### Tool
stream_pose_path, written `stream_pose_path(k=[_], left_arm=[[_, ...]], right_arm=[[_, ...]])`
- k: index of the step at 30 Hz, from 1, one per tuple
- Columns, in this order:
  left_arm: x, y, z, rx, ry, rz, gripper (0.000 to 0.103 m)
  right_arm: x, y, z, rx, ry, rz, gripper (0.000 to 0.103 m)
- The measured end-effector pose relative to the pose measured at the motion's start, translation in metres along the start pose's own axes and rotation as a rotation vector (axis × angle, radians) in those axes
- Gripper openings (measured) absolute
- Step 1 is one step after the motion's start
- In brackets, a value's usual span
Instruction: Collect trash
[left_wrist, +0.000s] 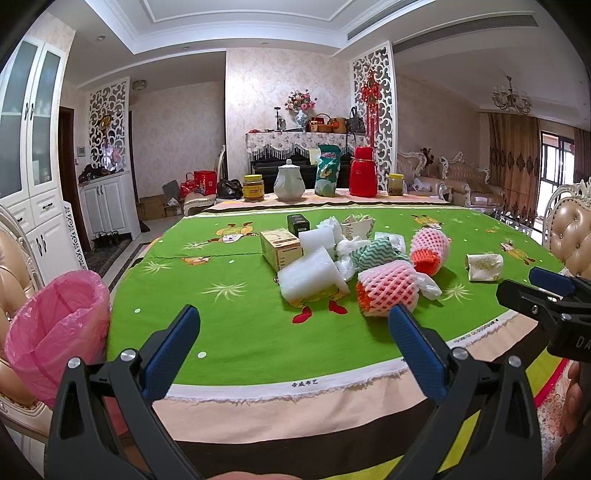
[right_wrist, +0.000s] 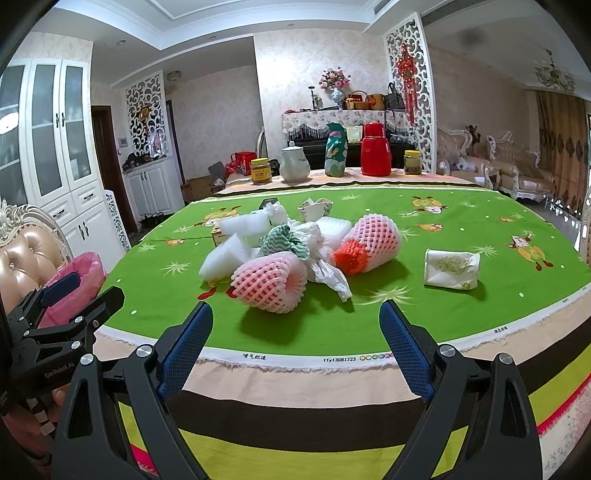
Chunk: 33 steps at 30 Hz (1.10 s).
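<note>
A green cartoon-print tablecloth (left_wrist: 240, 295) covers the big table and carries nearly everything in view. At the table's left edge stands a bin lined with a pink bag (left_wrist: 55, 325), its mouth open, just beside a padded chair (right_wrist: 26, 254). Along the far edge, well apart from the trash, stand a red thermos (left_wrist: 363, 172), a white teapot (left_wrist: 289, 181), a green snack bag (left_wrist: 327, 170) and two jars.

The trash lies heaped at mid-table: white foam blocks (left_wrist: 312, 278), a small cardboard box (left_wrist: 280, 247) behind them, a crumpled green-and-white cloth (right_wrist: 284, 240) among white plastic wrap, and two pink foam fruit nets. The nearer net (right_wrist: 271, 282) lies closest to the front edge; the farther net (right_wrist: 369, 245) sits to its right. A crushed paper cup (right_wrist: 452, 268) lies alone further right.

The left gripper (left_wrist: 295, 325) hovers over the near table edge, jaws spread wide and holding nothing. The right gripper (right_wrist: 295, 321) does likewise, facing the nearer net with bare cloth between.
</note>
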<state>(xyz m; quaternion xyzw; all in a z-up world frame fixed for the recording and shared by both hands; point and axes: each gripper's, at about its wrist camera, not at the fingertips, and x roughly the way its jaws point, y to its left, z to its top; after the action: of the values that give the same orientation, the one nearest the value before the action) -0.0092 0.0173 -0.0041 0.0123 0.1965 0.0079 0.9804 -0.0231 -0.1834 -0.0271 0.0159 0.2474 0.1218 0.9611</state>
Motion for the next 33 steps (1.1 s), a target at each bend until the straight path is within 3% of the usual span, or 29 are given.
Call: stream_pose_path(k=[13, 19, 27, 33], left_arm=[[0.004, 0.013, -0.003, -0.014, 0.01, 0.001, 0.099], [0.013, 0.025, -0.004, -0.003, 0.019, 0.046, 0.099], [0.033, 0.054, 0.006, -0.001, 0.029, 0.095, 0.099], [0.057, 0.075, 0.01, -0.051, 0.089, 0.051, 0.099]], right_arm=[[0.016, 0.012, -0.002, -0.019, 0.038, 0.001, 0.086], [0.031, 0.019, 0.0, -0.043, 0.069, -0.002, 0.086], [0.07, 0.017, 0.009, -0.036, 0.137, -0.022, 0.086], [0.106, 0.019, 0.015, -0.032, 0.198, -0.026, 0.086]])
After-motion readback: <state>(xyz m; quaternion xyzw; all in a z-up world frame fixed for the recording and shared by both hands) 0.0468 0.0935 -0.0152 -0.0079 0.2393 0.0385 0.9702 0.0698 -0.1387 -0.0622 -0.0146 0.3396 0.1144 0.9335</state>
